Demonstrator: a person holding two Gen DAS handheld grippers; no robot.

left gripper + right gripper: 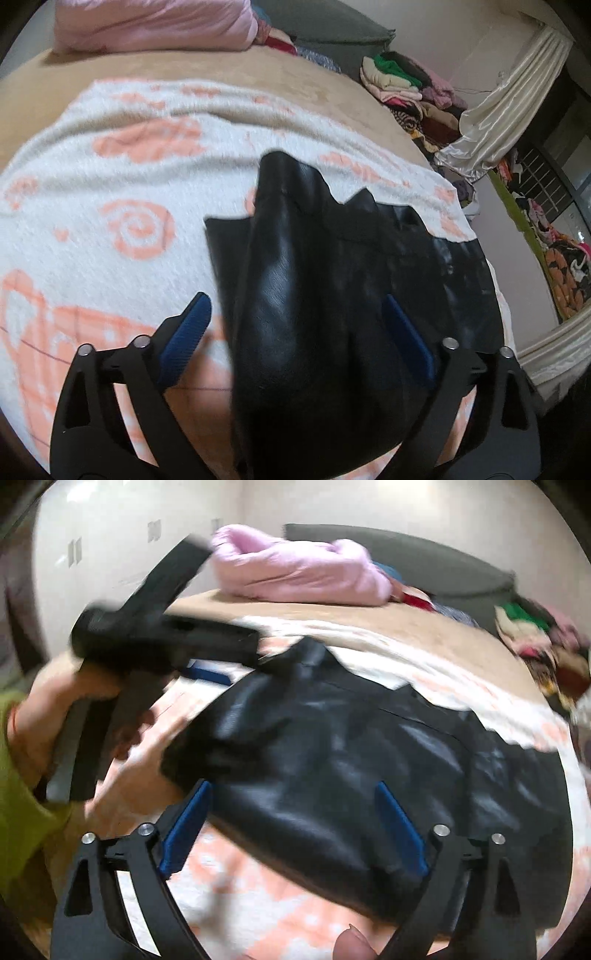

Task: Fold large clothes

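**Black jacket loose between wide-open grippers**

The left gripper (295,325) and right gripper (293,805) both stand wide open, pads clear of the cloth, holding nothing. The jacket (332,746), shiny black and creased, lies on the white-and-orange blanket (110,184), its long axis running left to right. Farther off sits a pink quilt (295,568).

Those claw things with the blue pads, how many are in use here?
2. The left claw hangs open over a raised fold of the black jacket. The right claw is open above the jacket's near edge. In the right view the left one shows as a blurred black frame.
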